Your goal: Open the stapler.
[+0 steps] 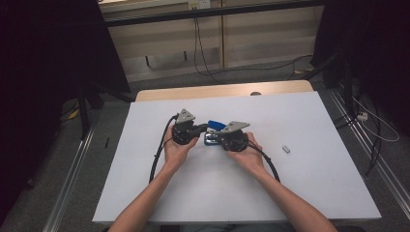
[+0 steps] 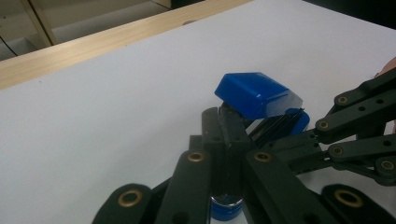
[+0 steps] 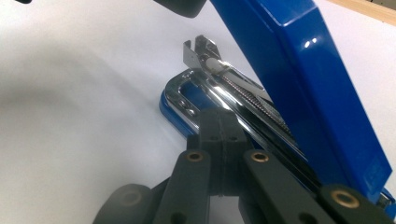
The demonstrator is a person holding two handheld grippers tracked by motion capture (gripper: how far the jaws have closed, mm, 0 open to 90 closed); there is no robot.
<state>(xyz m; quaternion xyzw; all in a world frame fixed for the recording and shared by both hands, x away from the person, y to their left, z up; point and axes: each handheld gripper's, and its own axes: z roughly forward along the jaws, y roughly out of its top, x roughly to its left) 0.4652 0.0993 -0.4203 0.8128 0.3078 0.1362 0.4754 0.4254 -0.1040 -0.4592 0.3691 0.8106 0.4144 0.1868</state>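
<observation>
A white-topped table (image 1: 300, 183) with a pale wooden far edge carried the work. At its centre lay a blue plastic stapler with a chromed metal magazine (image 1: 213, 126), its base flat on the white surface and its blue top cover (image 2: 256, 94) swung up and open.

The left gripper (image 1: 199, 129), held in the person's left hand (image 1: 176, 150), approached the stapler from the left. In the left gripper view its two black jaws stood pressed together with no gap visible between the tips, which met against the stapler's inner mechanism beneath the raised cover. Whether they actually pinched a part there could not be determined.

The right gripper (image 1: 217, 138), held in the right hand (image 1: 249, 154), met the stapler from the right. In the right gripper view its jaws were likewise brought fully together, lying along the chromed magazine rail (image 3: 224, 95), with the spring and pusher exposed ahead and the blue cover rising at the right. Grip on the rail could not be confirmed.

The two grippers stood just beside one another over the stapler.

A small grey rectangular block (image 1: 286, 149) lay on the table well to the right, apart from both hands.
</observation>
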